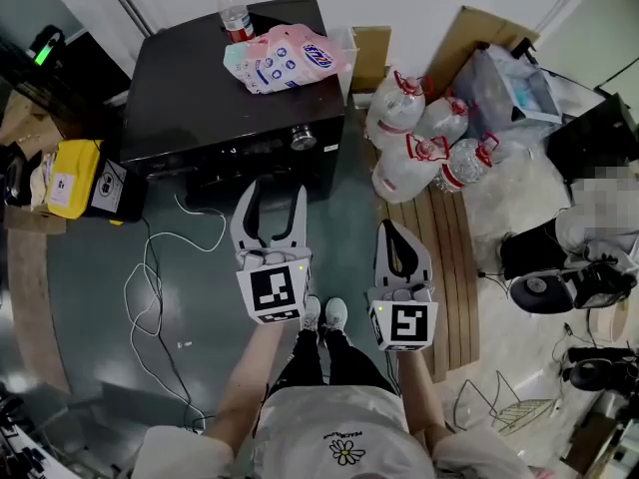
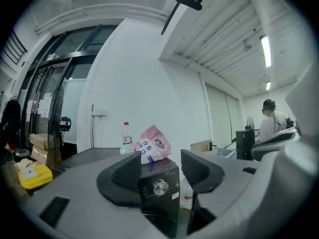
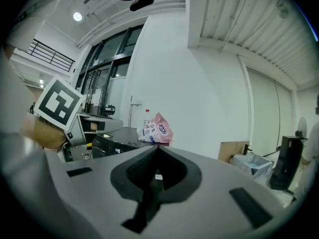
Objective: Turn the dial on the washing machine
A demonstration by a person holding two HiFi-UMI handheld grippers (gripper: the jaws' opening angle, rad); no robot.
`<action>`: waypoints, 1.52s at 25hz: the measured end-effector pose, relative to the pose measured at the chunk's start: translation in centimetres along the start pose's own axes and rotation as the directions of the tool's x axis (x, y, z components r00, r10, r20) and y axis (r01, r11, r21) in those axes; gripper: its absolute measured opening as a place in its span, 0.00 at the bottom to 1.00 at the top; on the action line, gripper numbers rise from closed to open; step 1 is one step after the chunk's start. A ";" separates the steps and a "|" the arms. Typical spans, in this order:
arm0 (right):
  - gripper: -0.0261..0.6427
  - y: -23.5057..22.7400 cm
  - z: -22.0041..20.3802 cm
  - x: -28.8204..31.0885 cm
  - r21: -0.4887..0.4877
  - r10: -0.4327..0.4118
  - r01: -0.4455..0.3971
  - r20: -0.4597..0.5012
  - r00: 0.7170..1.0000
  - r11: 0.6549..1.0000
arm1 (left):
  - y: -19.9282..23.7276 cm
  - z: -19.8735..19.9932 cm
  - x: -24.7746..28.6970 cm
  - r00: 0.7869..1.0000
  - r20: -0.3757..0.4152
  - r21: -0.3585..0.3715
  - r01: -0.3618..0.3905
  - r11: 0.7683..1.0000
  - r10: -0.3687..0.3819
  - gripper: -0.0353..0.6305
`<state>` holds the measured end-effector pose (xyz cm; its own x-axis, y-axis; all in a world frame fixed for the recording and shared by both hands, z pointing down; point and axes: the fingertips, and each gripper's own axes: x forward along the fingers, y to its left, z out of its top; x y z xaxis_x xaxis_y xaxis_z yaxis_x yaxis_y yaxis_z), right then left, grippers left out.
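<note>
Well, the left gripper [image 2: 160, 169] stands open and empty, short of the dial [image 2: 160, 187] on the washer [image 1: 200, 108] front. From the gripper's own view the dial shows between the 2 fingers [image 2: 124, 176], untouched. Closing too early would grab air; closing off-centre could slip on the shiny knob. The right gripper [image 1: 394, 226], shut and empty, hangs right of the dial
</note>
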<state>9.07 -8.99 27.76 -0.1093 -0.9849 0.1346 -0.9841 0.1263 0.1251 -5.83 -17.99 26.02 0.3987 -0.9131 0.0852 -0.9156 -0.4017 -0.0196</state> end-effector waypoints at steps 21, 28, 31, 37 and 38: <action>0.04 2.2 -14.3 9.6 0.020 0.111 -0.111 0.015 0.994 0.994 | 0.5 -16.9 15.9 0.986 -0.070 -0.033 -0.157 0.987 0.154 0.58; 0.04 2.0 -16.9 8.6 0.047 0.102 -0.101 -0.005 0.995 0.994 | 1.0 -19.5 17.4 0.975 -0.115 -0.040 -0.194 0.980 0.188 0.58; 0.04 1.3 -17.0 8.4 0.042 0.086 -0.086 -0.004 0.996 0.995 | 0.6 -19.7 17.8 0.976 -0.123 -0.036 -0.183 0.982 0.178 0.57; 0.04 0.4 -17.0 8.5 0.052 0.053 -0.053 0.009 0.999 0.997 | 0.6 -19.7 18.0 0.967 -0.158 -0.031 -0.205 0.978 0.198 0.56; 0.04 0.3 -17.0 8.4 0.052 0.052 -0.052 0.009 0.999 0.997 | 0.6 -19.8 18.0 0.964 -0.168 -0.033 -0.213 0.976 0.205 0.50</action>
<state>10.20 -15.22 45.65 -0.1614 -0.9780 0.1321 -0.9830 0.1712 0.0662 -0.22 -33.22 47.29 0.1882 -0.9510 0.2452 -0.9807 -0.1953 -0.0045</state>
